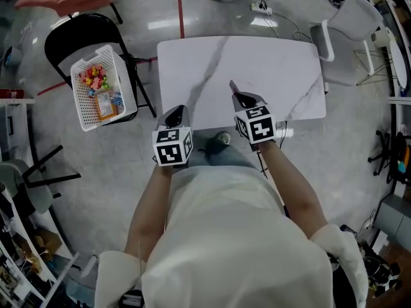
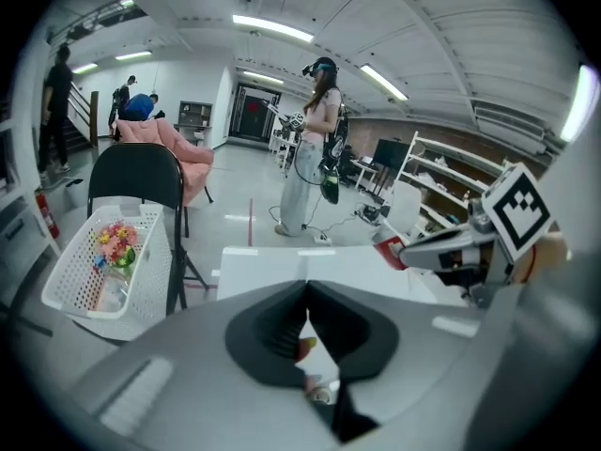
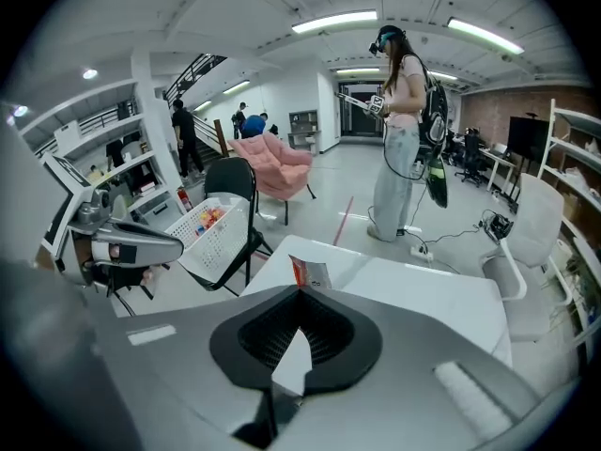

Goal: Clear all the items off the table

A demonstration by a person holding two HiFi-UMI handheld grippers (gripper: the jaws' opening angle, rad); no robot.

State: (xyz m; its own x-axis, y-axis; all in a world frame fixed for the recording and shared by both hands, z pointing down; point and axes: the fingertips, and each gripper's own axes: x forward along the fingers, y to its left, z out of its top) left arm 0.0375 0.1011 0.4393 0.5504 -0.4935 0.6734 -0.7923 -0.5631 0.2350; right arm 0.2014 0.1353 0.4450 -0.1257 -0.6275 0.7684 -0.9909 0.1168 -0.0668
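Standing at the near edge of a white marbled table (image 1: 270, 69), a person in a pale top holds both grippers out over it. The right gripper (image 3: 300, 291) has its jaws pressed together on a small flat packet (image 3: 310, 272). The packet is red and white and pokes out past the tips. It is held over the near middle of the tabletop, and I can't tell whether it touches the surface. The left gripper (image 2: 307, 287) is over the table's near left corner. Its jaws meet tip to tip and nothing is pinched between them. The two grippers are near each other, both angled down and away from the person.

Left of the table, a white slatted basket (image 1: 125, 76) sits tilted on the seat of a black folding chair (image 1: 77, 34). Small colourful items (image 1: 95, 77) are heaped at one end of the basket. Past the far side of the table another person (image 3: 404, 130) stands on the grey floor, and a pink armchair (image 3: 272, 163) sits further back.
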